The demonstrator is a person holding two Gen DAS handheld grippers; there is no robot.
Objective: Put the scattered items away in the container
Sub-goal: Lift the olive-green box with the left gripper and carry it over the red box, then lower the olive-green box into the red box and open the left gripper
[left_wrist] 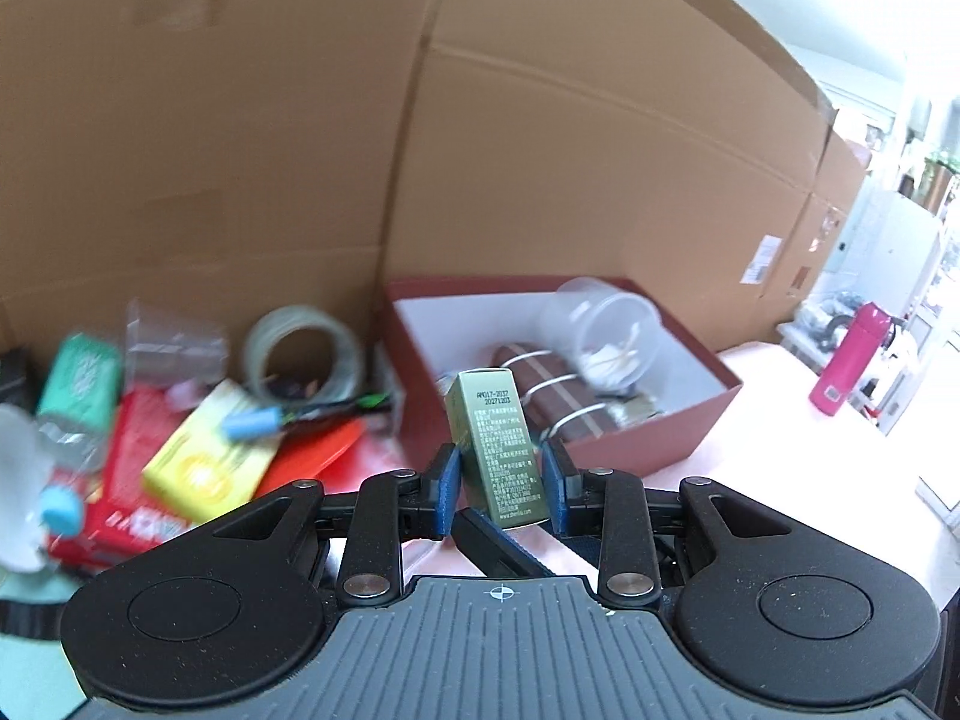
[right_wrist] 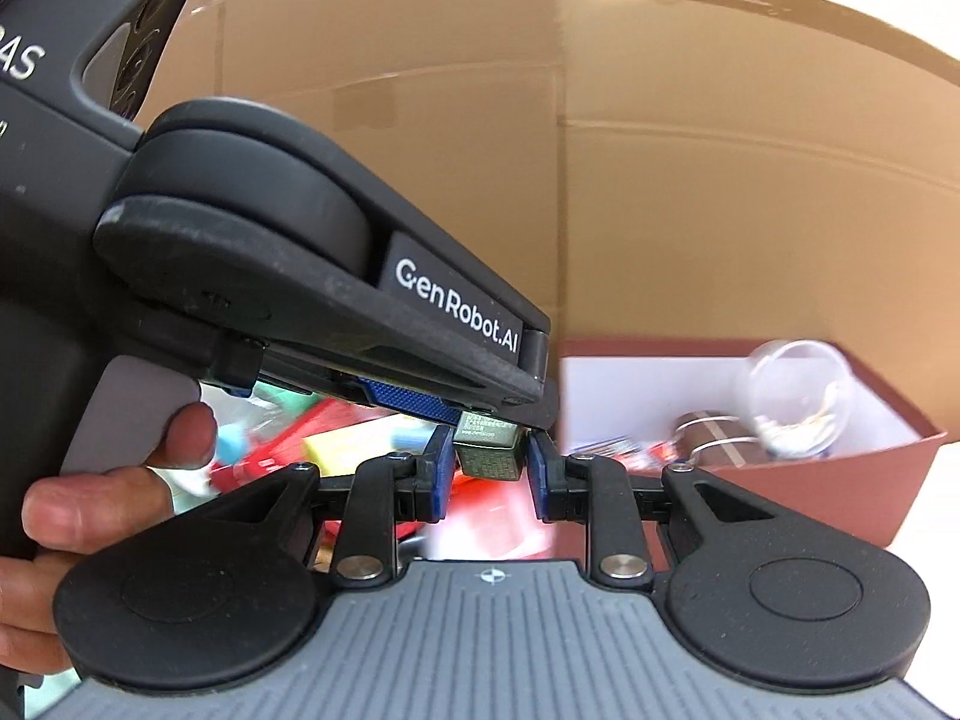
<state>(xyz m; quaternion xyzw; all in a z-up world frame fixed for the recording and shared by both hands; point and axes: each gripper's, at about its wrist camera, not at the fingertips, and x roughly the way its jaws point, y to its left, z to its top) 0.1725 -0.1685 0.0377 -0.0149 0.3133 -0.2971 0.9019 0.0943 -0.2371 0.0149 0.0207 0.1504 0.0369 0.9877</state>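
Both grippers seem to have hold of the same little gold box [left_wrist: 497, 450]. The left gripper [left_wrist: 501, 489] pinches it low down, blue pads flat on two opposite sides, box standing up between the fingers. From the right gripper [right_wrist: 487, 471] it looks like its pads squeeze one end of that box too, just under the left one's fingers.

The red container [left_wrist: 690, 420] sits beyond the fingertips and off to the right, with a plastic cup [left_wrist: 600, 333] and a striped roll [left_wrist: 555, 399] already inside. Remaining clutter is left of the fingers.

If it were me: let one gripper release first so they don't fight, carry the box over the near wall, lower it into the free corner, then spread the fingers.
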